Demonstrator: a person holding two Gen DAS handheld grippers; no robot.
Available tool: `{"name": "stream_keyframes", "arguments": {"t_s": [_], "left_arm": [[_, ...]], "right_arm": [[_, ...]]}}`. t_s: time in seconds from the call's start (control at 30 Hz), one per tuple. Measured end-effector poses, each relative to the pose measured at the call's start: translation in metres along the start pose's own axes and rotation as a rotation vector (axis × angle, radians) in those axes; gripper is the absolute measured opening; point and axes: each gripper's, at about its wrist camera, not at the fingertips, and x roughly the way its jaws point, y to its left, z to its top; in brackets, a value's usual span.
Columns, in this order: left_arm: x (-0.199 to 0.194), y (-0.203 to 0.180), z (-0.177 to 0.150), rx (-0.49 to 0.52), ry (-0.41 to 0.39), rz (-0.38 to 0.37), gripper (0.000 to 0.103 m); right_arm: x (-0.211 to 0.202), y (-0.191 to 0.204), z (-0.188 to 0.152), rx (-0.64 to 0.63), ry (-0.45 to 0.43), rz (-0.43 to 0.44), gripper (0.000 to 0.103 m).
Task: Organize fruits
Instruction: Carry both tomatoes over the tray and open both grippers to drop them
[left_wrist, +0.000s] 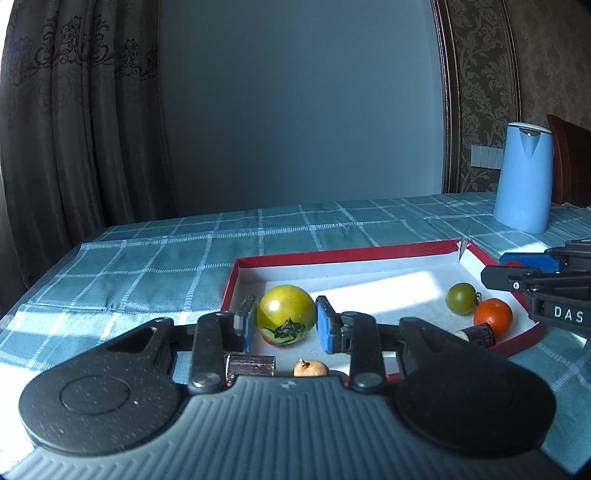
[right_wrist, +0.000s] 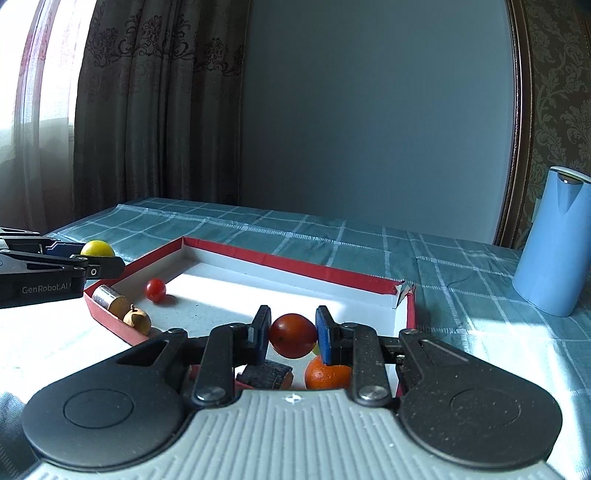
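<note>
Fruits: left gripper (left_wrist: 286, 325) has its fingers (left_wrist: 246, 323) pinching a yellow-green tomato (left_wrist: 286, 314), raised over the near-left corner of the red box (left_wrist: 343, 254). Right gripper (right_wrist: 292, 334) fingers (right_wrist: 260, 332) pinch a dark red tomato (right_wrist: 293, 335), raised over the box's near-right part. On the box floor: small green tomato (left_wrist: 460, 298) touching an orange (left_wrist: 493, 317), small red tomato (right_wrist: 155, 290), brown wrinkled fruit (right_wrist: 137, 320), metal-capped cylinder (right_wrist: 109, 298), dark cylinder (right_wrist: 265, 374). Box sits on the checked counter (left_wrist: 147, 266); blue kettle (left_wrist: 523, 177) well apart, far right.
</note>
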Motion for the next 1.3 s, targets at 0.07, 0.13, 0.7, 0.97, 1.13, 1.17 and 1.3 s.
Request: {"name": "stream_keyframes", "arguments": {"t_s": [0.07,0.13,0.7,0.97,1.13,1.17,1.3], "left_arm": [[0.009,-0.006,0.003,0.008,0.012,0.004,0.030],[0.022,-0.014,0.006,0.022,0.020,0.024,0.030],[0.081,-0.035,0.002,0.077,0.134,0.103,0.031],[0.083,-0.033,0.002,0.070,0.141,0.122,0.041],[0.083,-0.034,0.002,0.078,0.135,0.125,0.053],[0.083,-0.034,0.002,0.078,0.134,0.125,0.058],[0.082,-0.035,0.001,0.084,0.130,0.128,0.073]], "right_arm": [[0.011,-0.005,0.005,0.006,0.011,-0.017,0.026],[0.024,-0.009,0.008,0.011,0.029,-0.035,0.026],[0.091,-0.048,0.006,0.125,0.166,-0.113,0.026],[0.098,-0.058,0.004,0.181,0.193,-0.119,0.026],[0.098,-0.058,0.003,0.170,0.193,-0.138,0.032],[0.097,-0.057,0.003,0.166,0.190,-0.148,0.040],[0.094,-0.057,0.004,0.178,0.174,-0.133,0.060]]}}
